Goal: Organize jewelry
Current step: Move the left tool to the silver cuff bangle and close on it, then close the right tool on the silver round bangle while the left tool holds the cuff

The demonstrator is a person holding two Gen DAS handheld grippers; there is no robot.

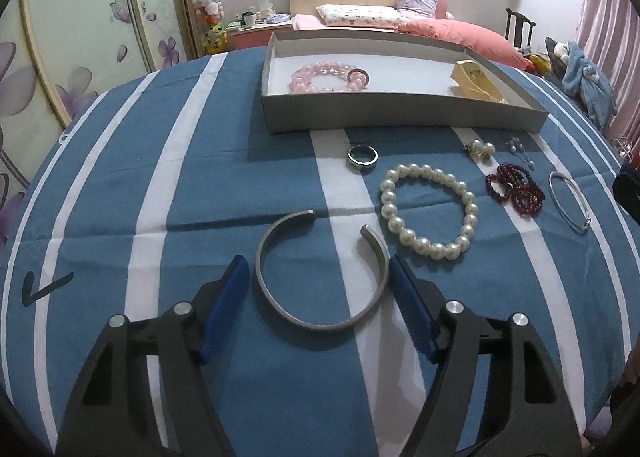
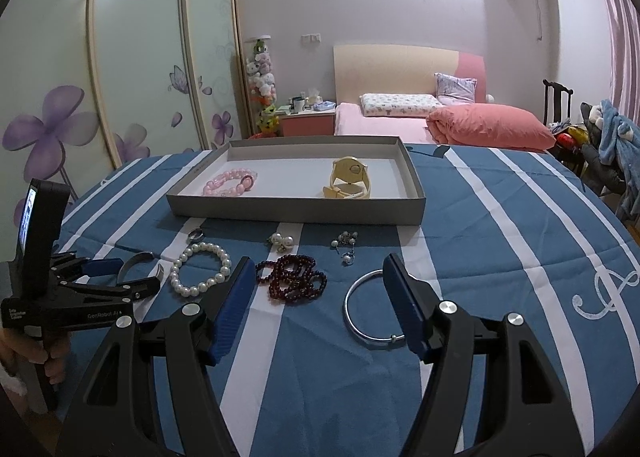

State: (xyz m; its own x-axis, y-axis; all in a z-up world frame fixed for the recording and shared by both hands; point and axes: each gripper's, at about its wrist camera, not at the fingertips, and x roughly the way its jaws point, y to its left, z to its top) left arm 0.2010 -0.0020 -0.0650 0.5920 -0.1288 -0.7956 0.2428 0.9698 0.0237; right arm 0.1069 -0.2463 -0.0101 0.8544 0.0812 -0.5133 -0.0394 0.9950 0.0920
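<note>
The left gripper's (image 1: 319,273) blue-padded fingers stood wide on either side of the open grey metal cuff bracelet (image 1: 322,271), pads not yet pressing it, on the blue-and-white striped worktop (image 1: 200,177). Closing on it could squeeze the springy cuff and flick it sideways into the white pearl bracelet (image 1: 430,211) just to its right. Far off, the shallow grey cardboard tray (image 1: 400,115) already held pink beads. The right gripper (image 2: 319,283) was open and empty, its right finger over the thin silver bangle (image 2: 370,307), near the dark red bead strand (image 2: 292,277).
</note>
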